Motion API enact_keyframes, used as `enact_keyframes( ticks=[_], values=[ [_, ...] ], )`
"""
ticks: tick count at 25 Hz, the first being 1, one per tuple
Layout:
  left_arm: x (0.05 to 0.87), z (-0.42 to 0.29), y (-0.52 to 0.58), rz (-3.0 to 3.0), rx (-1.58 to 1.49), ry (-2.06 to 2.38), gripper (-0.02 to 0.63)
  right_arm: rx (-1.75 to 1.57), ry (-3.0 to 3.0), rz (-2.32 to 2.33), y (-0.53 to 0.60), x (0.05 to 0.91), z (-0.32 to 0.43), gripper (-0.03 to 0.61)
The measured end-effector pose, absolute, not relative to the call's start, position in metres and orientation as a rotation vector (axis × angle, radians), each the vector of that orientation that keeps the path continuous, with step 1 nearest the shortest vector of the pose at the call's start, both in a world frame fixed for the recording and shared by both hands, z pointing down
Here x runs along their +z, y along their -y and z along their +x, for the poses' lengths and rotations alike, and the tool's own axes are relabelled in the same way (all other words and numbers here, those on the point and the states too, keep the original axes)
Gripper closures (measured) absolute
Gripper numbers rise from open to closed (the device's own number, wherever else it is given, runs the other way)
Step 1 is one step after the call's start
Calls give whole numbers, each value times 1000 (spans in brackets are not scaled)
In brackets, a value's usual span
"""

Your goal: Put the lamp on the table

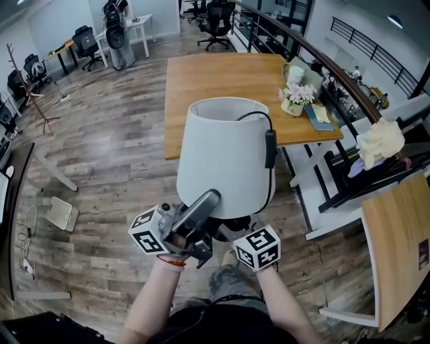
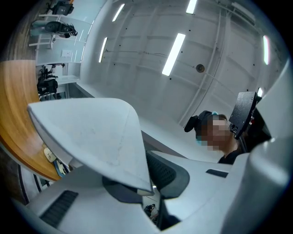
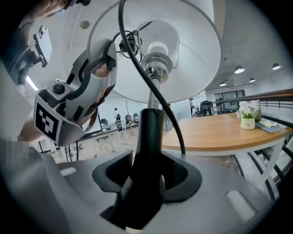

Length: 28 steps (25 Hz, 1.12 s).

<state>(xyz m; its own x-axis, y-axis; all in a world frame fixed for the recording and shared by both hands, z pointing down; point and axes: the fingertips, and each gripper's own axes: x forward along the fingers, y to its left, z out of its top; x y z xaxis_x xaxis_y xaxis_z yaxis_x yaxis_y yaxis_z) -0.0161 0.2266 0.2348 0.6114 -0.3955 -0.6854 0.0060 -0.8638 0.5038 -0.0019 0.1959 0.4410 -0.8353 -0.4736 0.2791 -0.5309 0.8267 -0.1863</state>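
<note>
A lamp with a white shade point(image 1: 225, 158) hangs above the floor in front of the wooden table point(image 1: 222, 80). Its black cord point(image 1: 270, 144) runs down the shade's side. My left gripper point(image 1: 201, 209) is shut on the shade's lower rim, and the left gripper view shows the shade's edge point(image 2: 91, 132) pinched between the jaws of that gripper point(image 2: 149, 183). My right gripper point(image 3: 146, 183) is shut on the black lamp stem point(image 3: 149, 132) under the shade point(image 3: 192, 55), below the bulb point(image 3: 158, 50). In the head view only its marker cube point(image 1: 259, 247) shows.
A pot of flowers point(image 1: 295, 97) and a book point(image 1: 317, 115) sit at the table's right edge. A white rack with a stuffed toy point(image 1: 379, 141) and a wooden panel point(image 1: 396, 248) stand at the right. Office chairs point(image 1: 215, 20) stand beyond the table.
</note>
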Motion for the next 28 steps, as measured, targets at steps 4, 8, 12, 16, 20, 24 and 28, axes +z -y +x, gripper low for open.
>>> enact_keyframes(
  ticks=[4,8,12,16,20,24,28],
  values=[
    [237,-13,-178,2362,-1172,328,592,393,2783,754,-150,444,1,379],
    [240,-13,-139,2354,-1171,347,592,396,2783,729,-111,446,2,379],
    [239,-16,-98,2357,-1175,361,592,387,2798,697,-70,445,-3,379],
    [241,-18,-67,2358,-1179,388,594,389,2806,665,-38,447,-6,379],
    [247,-18,-45,2349,-1176,419,594,405,2811,630,-19,453,-7,379],
    [250,-26,-26,2333,-1177,464,594,431,2813,587,-5,457,-15,379],
    [253,-35,1,2320,-1180,469,594,445,2811,573,19,460,-24,379]
  ],
)
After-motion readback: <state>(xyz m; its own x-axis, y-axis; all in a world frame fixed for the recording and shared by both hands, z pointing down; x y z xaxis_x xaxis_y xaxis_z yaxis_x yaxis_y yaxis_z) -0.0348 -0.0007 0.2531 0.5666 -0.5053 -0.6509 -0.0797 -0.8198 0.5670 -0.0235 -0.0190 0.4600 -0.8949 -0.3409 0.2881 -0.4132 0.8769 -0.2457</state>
